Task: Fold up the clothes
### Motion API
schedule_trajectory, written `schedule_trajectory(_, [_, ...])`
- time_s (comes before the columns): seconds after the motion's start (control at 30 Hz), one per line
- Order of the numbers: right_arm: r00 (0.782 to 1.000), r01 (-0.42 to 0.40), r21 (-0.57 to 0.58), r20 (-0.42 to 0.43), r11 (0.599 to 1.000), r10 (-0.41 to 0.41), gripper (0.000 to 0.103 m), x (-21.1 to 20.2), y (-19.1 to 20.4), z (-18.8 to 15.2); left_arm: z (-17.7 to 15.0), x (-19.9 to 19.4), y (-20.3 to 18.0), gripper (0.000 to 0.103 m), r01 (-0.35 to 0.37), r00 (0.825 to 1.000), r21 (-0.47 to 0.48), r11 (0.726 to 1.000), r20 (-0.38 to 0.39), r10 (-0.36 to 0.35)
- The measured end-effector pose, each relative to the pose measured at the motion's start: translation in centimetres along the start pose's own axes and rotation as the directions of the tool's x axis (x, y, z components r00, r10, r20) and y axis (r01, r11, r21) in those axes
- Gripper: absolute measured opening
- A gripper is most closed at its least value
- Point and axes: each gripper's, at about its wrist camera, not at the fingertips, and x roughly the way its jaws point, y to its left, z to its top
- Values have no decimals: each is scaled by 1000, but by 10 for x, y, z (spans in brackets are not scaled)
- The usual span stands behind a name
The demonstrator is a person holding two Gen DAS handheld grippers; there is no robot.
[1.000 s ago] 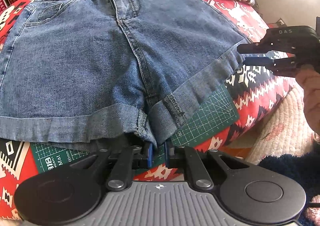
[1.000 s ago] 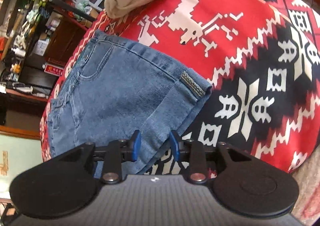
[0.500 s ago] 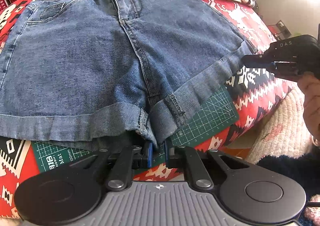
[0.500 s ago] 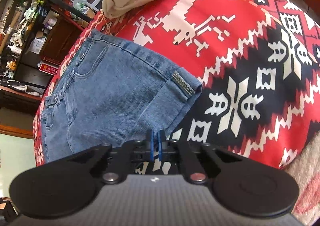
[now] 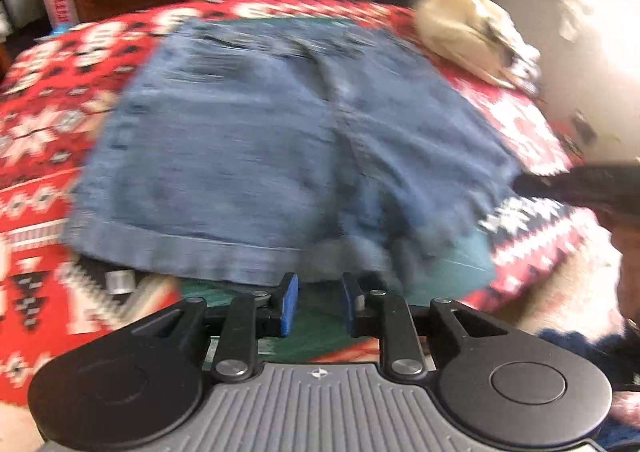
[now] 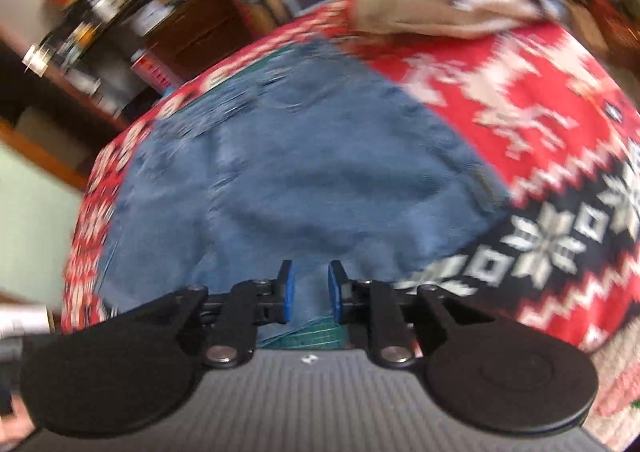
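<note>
Both grippers' fingers (image 5: 289, 304) newly parted

My left wrist cam sits low at the near edge, looking along its fingers (image 5: 285, 304) over the denim shorts (image 5: 280, 156) toward the shelves. Right wrist cam is close at the shorts' (image 6: 304, 180) right side, facing across them, tilted. Both share the shorts, red blanket (image 5: 44, 120) and beige pile (image 5: 472, 40) (both frames blurred).
</note>
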Motion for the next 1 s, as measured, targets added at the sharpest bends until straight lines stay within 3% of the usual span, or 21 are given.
schedule_trajectory(0.13, [1000, -8, -180, -20, 984, 5, 25, 10, 50, -4, -2, -3, 43, 34, -99, 995, -66, 993, 13, 100])
schedule_trajectory(0.27, [999, 2, -362, -41, 932, -19, 26, 23, 96, -18, -4, 0, 84, 34, -199, 979, -119, 973, 11, 201])
schedule_trajectory(0.43, [997, 6, -518, -59, 856, -43, 26, 36, 141, -33, -2, 6, 119, 34, -223, 972, -199, 954, 31, 233])
schedule_trajectory(0.63, [993, -3, -575, -95, 818, -63, 26, 54, 168, -38, 2, 13, 147, 34, -221, 966, -258, 941, 79, 248])
schedule_trajectory(0.83, [990, 6, -596, -111, 803, -90, 26, 65, 177, -40, 12, 30, 149, 34, -244, 958, -190, 951, 108, 267])
schedule_trajectory(0.97, [987, 14, -601, -122, 799, -109, 27, 69, 180, -41, 18, 37, 147, 4, -274, 947, -141, 951, 130, 292])
schedule_trajectory(1.0, [986, 13, -604, -124, 797, -111, 27, 71, 181, -41, 20, 37, 146, 2, -283, 944, -132, 950, 138, 300])
